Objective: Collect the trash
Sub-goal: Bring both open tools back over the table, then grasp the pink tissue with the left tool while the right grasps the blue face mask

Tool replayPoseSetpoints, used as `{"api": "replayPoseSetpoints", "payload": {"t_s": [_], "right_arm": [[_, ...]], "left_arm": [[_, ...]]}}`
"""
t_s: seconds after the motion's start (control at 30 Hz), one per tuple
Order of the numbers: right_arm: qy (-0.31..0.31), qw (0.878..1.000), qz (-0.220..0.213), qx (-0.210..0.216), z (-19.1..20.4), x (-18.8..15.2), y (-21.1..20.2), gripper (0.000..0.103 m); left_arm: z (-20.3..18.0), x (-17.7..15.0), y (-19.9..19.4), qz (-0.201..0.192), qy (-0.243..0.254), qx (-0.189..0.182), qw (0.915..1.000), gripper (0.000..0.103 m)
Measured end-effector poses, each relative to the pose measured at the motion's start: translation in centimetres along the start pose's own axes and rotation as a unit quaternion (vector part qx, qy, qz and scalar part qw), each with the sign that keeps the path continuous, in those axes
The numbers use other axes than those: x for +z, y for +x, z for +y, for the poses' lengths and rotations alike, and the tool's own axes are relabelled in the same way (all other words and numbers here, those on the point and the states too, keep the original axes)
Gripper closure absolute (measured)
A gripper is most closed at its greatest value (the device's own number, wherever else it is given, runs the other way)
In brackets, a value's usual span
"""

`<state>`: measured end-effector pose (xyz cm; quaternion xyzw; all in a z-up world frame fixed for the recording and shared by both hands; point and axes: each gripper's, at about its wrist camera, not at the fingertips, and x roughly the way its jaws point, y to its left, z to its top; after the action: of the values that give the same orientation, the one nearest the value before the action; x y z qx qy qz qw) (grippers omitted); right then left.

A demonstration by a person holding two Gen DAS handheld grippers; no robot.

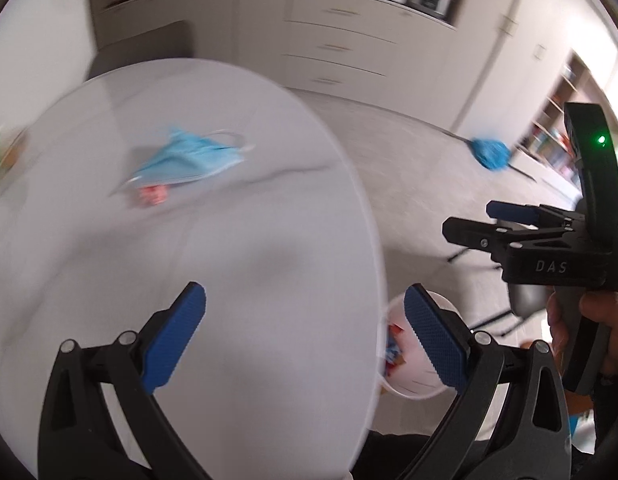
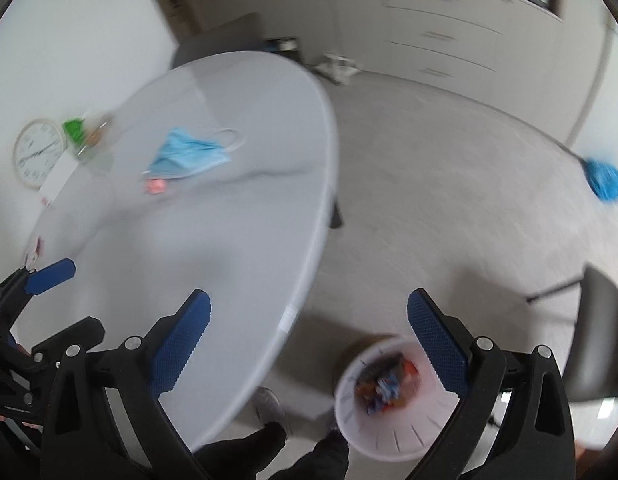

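A crumpled blue face mask lies on the round white table, with a small pink wrapper at its near edge; both also show in the right wrist view, the mask and the wrapper. A white trash bin with colourful wrappers inside stands on the floor beside the table; it also shows in the left wrist view. My left gripper is open and empty over the table's near edge. My right gripper is open and empty, above the table edge and bin.
A green-topped clear container and a white clock sit at the table's far left. A blue mop lies on the grey floor. A dark chair stands at right. Cabinets line the back wall.
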<state>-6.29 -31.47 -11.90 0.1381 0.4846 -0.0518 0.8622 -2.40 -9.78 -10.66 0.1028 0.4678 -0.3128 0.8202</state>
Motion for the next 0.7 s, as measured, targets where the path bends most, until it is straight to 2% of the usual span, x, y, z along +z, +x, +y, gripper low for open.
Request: {"api": "replayPoseSetpoints", "payload": {"t_s": [0.13,0.33,0.5,0.67,0.7], "right_arm": [[-0.040,0.999,0.004,0.028,3.6,3.6,2.8,0.005],[-0.061,0.995,0.003,0.076,8.8,9.6,7.5,0.005],[-0.065,0.993,0.018,0.094,11.5,13.3,12.7,0.005],[-0.070,0.994,0.040,0.074,13.8,15.4,17.7,0.005],[-0.073,0.994,0.046,0.071,14.2,15.6,18.6,0.009]], "left_arm": [[4.2,-0.2,-0.1,0.000,-0.048,0.031,0.9984,0.008],[9.4,-0.6,0.2,0.004,-0.104,0.061,0.9927,0.008],[12.2,-0.7,0.9,0.012,-0.121,0.077,0.9895,0.008],[14.1,-0.4,1.9,0.020,-0.137,0.081,0.9871,0.008],[14.4,-0.3,2.1,0.022,-0.140,0.082,0.9865,0.008]]}}
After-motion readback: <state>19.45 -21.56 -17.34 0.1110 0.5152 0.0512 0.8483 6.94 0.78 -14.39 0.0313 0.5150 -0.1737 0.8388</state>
